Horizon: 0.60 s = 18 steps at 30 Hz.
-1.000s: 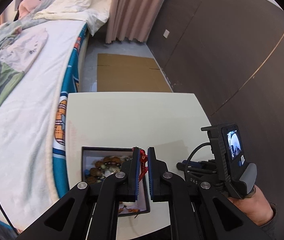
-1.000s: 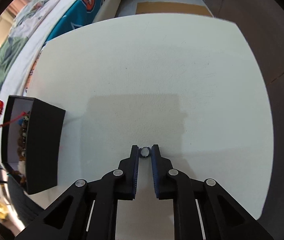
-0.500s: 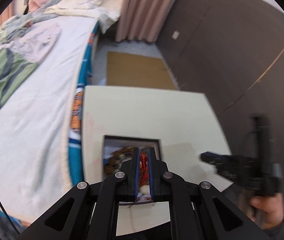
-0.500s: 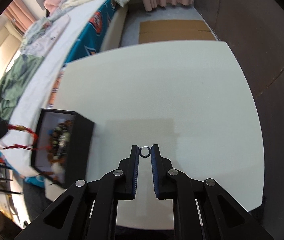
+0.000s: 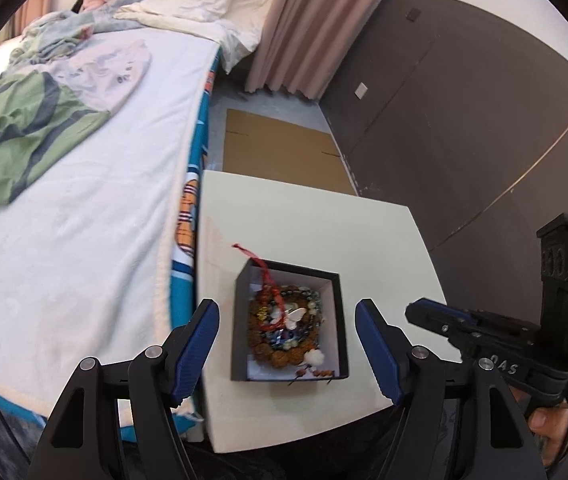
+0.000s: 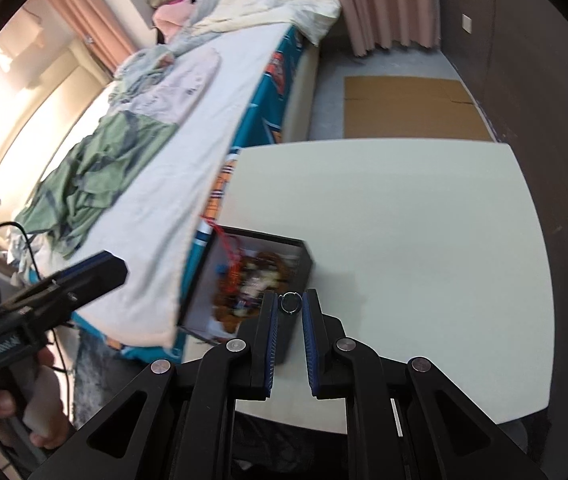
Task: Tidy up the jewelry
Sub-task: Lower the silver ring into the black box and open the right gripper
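A black box (image 5: 244,300) with a white lining sits near the table's left edge, holding beaded bracelets (image 5: 284,332) and a red cord (image 5: 268,276) that trails over its far rim. My left gripper (image 5: 287,322) hovers above the box, its jaws opening with nothing pressed between them. In the right wrist view my right gripper (image 6: 291,304) is shut on a small dark ring (image 6: 290,304), raised over the near right corner of the box (image 6: 303,258). The right gripper (image 5: 427,312) also shows at the right of the left wrist view.
The cream table (image 5: 323,224) stands against a bed (image 5: 84,208) with a white blanket and green clothes. A cardboard sheet (image 5: 280,152) lies on the floor beyond it. A dark wall (image 5: 463,120) runs along the right. A hand (image 6: 40,404) holds the left gripper's handle.
My left gripper let go of the red cord, which dropped into the box, and its jaws spread wide. My right gripper lifted the ring off the table and carried it toward the box.
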{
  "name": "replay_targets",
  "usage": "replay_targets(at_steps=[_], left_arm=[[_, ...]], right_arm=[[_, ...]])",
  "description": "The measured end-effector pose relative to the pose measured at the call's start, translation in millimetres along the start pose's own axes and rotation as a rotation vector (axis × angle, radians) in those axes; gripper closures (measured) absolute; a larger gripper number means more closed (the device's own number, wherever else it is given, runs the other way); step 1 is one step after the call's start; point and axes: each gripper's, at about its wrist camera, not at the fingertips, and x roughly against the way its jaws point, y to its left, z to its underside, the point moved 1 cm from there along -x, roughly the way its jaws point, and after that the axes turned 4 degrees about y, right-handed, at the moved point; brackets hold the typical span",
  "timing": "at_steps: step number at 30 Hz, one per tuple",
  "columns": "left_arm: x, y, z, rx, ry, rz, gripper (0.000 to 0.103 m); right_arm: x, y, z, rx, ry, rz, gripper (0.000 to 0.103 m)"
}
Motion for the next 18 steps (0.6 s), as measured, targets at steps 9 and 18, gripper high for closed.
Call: replay_targets(at_steps=[9, 18], left_arm=[[35, 25, 6, 0.038, -0.057, -0.005, 0.032], [53, 22, 15, 0.018, -0.085, -0.002, 0.025]], right_arm=[[5, 42, -15, 0.009, -0.035, -0.109, 0.046], [21, 35, 8, -0.017, -0.074, -0.048, 0.043]])
